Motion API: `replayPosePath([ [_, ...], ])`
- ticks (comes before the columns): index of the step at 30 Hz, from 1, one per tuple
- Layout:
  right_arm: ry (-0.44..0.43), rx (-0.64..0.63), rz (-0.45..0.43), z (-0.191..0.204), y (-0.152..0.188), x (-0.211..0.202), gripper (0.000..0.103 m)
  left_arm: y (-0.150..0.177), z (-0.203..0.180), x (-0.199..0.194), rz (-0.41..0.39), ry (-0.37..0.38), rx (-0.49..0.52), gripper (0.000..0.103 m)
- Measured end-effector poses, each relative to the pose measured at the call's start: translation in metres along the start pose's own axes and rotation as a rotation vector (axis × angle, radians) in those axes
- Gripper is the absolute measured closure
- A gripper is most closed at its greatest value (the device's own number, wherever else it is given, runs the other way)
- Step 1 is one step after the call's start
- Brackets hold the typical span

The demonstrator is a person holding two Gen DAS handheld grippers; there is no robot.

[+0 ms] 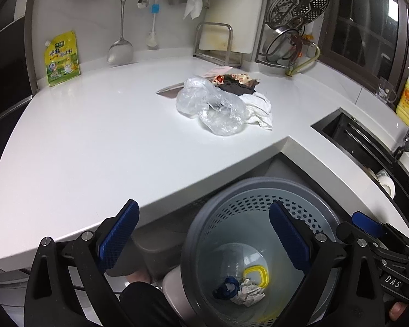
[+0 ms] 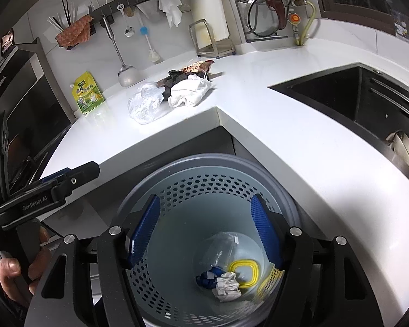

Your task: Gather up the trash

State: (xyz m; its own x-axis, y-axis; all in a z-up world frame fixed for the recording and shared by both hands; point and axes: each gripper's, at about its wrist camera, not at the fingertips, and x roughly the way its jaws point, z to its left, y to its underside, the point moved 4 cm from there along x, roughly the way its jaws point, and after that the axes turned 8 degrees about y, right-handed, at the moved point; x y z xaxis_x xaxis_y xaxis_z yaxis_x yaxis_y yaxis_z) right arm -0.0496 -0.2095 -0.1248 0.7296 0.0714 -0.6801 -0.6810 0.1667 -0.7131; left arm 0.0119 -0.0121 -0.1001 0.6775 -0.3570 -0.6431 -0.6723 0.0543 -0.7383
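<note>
Trash (image 1: 220,103) lay in one heap on the white counter (image 1: 81,141), far from both of our grippers: a clear plastic bag (image 1: 212,109) at the front, a crumpled white cloth or paper (image 1: 259,109) touching it on the right, and behind these a dark brown piece (image 1: 237,87) with a printed wrapper (image 1: 234,77) on top. A metal blade (image 1: 167,90) stuck out from under the bag toward the left. We held our left gripper (image 1: 204,234) with its two blue pads spread wide and nothing between them; one finger was over the counter edge and the other over the grey perforated bin (image 1: 201,231) that stood on the floor below the corner of the counter. Our right gripper (image 2: 205,234) was also spread and empty, and it looked straight down into the same bin (image 2: 139,190). At the bottom of the bin we saw a yellow ring-shaped piece (image 2: 244,272), a crumpled white paper (image 2: 226,286), a blue scrap (image 2: 207,276) and something transparent (image 2: 220,248) that we could not identify. A yellow-green pouch (image 1: 62,58) stood against the wall at the left end of the counter, a ladle (image 1: 120,51) hung near it, and the dark sink (image 2: 368,103) was on the right side.
</note>
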Motion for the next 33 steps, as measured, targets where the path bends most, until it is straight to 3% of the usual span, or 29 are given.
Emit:
replayPosePath([
  [16, -0.005, -0.038, -0.024, 0.004, -0.038, 0.020, 0.037, -0.036, 0.022, 0.007, -0.047, -0.041, -0.021, 0.008],
  [33, -0.015, -0.061, -0.026, 0.004, -0.087, 0.061, 0.036, -0.071, 0.028, 0.041, -0.060, -0.059, -0.038, 0.008],
])
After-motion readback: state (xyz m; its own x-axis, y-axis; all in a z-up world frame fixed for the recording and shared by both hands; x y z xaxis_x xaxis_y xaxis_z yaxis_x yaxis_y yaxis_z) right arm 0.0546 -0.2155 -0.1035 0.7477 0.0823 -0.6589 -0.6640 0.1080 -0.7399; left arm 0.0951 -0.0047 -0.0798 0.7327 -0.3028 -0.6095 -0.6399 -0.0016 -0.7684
